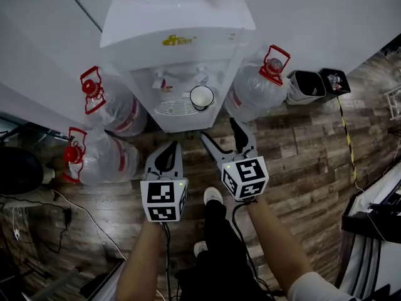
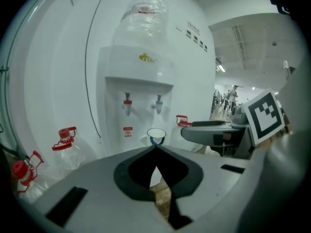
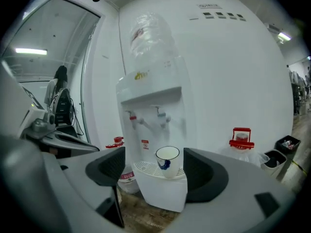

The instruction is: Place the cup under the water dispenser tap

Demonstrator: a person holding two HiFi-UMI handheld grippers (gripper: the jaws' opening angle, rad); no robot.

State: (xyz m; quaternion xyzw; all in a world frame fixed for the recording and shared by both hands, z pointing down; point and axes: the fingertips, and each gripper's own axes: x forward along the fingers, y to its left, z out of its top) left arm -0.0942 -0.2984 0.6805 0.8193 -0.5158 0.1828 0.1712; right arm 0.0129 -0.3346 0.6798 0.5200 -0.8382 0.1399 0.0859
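A white cup with a blue mark stands upright on the drip tray of the white water dispenser, below the blue tap and beside the red tap. My right gripper is open just in front of the dispenser, apart from the cup. In the right gripper view the cup shows beyond the gap of the right gripper. My left gripper is shut and holds nothing, a little further back. In the left gripper view the cup shows above the left gripper.
Large water bottles with red caps stand on the wooden floor to the left, lower left and right of the dispenser. Two black bins sit further right. Cables lie at the left. A person stands far off.
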